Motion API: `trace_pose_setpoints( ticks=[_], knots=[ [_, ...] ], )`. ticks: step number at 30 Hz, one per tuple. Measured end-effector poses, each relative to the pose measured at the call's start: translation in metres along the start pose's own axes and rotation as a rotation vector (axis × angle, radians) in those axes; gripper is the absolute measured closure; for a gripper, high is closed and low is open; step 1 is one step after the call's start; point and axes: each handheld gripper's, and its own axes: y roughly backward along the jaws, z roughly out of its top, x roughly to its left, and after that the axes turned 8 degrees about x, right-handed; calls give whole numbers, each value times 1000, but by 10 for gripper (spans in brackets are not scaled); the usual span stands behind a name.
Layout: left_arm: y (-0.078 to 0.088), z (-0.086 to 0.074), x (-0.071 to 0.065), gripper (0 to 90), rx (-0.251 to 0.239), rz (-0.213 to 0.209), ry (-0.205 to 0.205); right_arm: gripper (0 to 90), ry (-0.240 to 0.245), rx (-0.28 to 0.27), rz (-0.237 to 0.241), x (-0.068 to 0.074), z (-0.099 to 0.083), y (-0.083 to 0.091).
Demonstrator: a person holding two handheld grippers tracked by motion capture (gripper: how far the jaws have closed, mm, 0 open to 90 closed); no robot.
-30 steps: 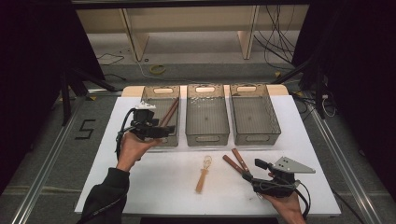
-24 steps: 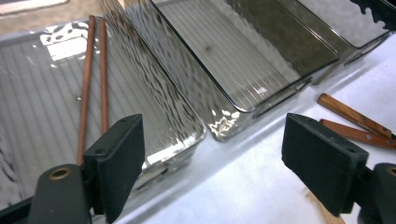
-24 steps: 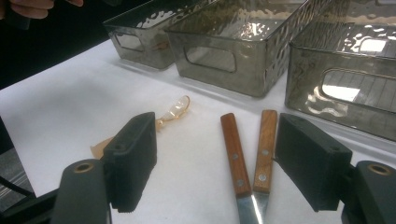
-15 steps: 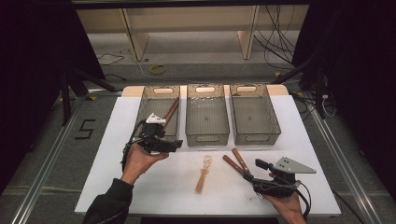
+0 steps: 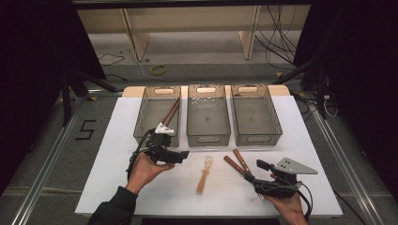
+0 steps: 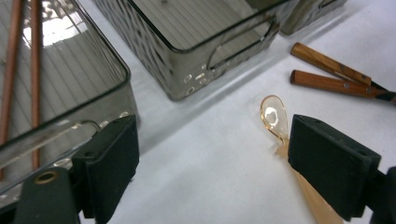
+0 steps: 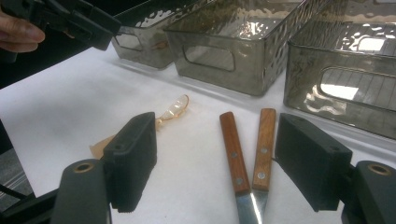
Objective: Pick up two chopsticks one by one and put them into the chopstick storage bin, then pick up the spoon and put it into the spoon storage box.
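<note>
My left gripper [image 5: 181,156] hovers just in front of the left bin [image 5: 141,129], which holds two brown sticks [image 5: 171,112]. Its jaws have just been opening and nothing is between them [image 6: 212,172]. An amber plastic spoon [image 5: 205,172] lies on the white table to its right, close by the right jaw in the left gripper view [image 6: 273,116]. Two wooden-handled knives [image 5: 237,163] lie side by side. My right gripper [image 5: 254,171] stands open around their blade ends [image 7: 215,163], its pads apart from them.
Three grey see-through bins stand in a row at the back of the white table [image 5: 300,140]; the middle bin [image 5: 209,136] and the right bin [image 5: 277,131] hold nothing. Dark floor and rails lie beyond the table's edges.
My left hand has come away from over the left bin, toward the near side and down, nearer the spoon. The right gripper has stayed put.
</note>
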Motion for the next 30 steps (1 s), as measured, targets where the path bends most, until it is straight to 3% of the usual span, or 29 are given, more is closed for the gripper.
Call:
trace_pose_setpoints(
  ticks=[18, 30],
  knots=[
    [-19, -8, -24, 158, 79, -20, -44, 304, 4, 3, -1, 1, 0, 0],
    [-37, -15, -52, 189, 144, -57, -93, 304, 12, 9, -7, 3, 0, -1]
  ],
)
